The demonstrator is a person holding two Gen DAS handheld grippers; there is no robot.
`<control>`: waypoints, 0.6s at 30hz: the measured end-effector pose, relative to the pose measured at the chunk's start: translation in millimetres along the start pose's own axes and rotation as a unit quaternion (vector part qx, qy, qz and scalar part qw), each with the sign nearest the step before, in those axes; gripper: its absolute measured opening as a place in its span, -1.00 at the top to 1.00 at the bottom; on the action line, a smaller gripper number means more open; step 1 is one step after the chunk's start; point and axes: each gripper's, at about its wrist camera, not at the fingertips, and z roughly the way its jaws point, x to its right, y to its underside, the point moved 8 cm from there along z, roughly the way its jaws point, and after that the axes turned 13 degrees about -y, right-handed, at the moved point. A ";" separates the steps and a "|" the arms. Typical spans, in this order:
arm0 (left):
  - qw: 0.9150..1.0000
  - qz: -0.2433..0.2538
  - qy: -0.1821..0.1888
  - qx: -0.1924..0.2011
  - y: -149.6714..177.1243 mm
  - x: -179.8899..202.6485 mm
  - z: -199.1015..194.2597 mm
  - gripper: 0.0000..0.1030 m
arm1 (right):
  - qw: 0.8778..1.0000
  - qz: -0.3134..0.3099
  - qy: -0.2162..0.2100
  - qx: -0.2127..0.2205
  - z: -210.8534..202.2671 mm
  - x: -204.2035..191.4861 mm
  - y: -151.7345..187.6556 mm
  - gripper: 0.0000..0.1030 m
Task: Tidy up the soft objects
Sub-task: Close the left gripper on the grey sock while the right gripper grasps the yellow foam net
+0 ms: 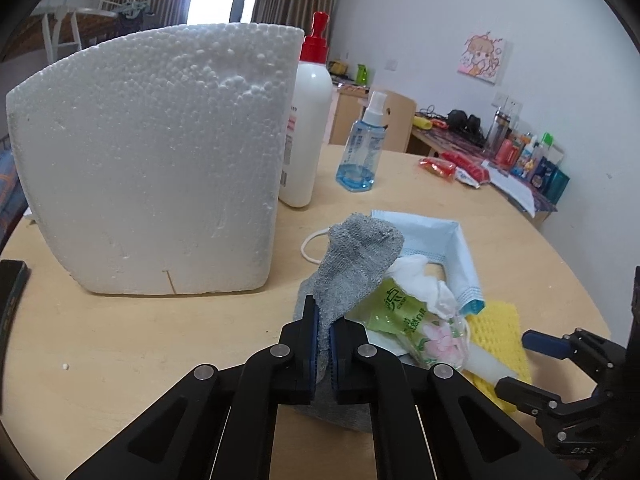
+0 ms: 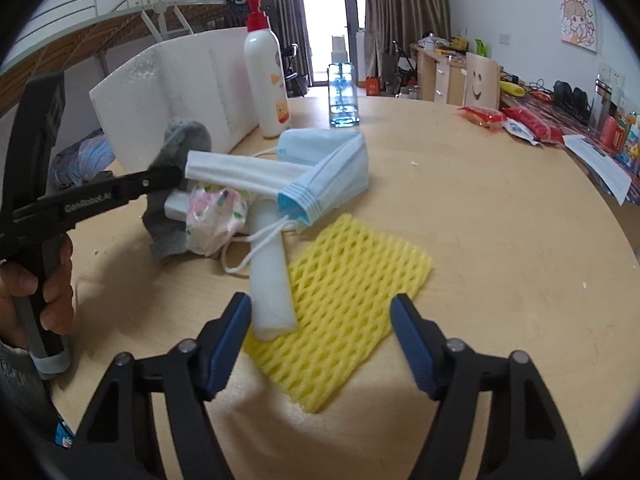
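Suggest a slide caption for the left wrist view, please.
Left gripper shut on grey sock beside foam box.

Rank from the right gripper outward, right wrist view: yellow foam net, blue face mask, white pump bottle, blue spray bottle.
From the right gripper:
1. yellow foam net, lying between the open fingers.
2. blue face mask, mid-table, in the pile.
3. white pump bottle and blue spray bottle, far edge; too close to call.
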 end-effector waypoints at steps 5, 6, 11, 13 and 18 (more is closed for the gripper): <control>1.000 0.004 0.005 0.003 -0.5 2.0 -1.3 0.91 | 1.000 -0.011 0.008 0.002 -8.4 1.0 2.0 -0.40; 1.000 0.004 0.008 0.002 -0.4 3.0 -1.5 0.91 | 1.000 -0.014 0.012 -0.001 -9.2 1.8 3.9 -0.40; 1.000 0.000 0.020 0.004 -1.8 2.8 -4.0 0.91 | 0.999 -0.035 0.013 -0.015 -9.4 -5.8 11.6 -0.40; 1.000 0.001 0.021 0.005 -1.5 1.5 -5.1 0.91 | 0.999 -0.046 0.014 -0.021 -7.3 -10.0 13.3 -0.40; 1.000 0.005 0.023 0.009 -2.5 5.3 -7.8 0.91 | 0.998 -0.054 0.021 -0.031 -2.5 -10.3 14.1 -0.35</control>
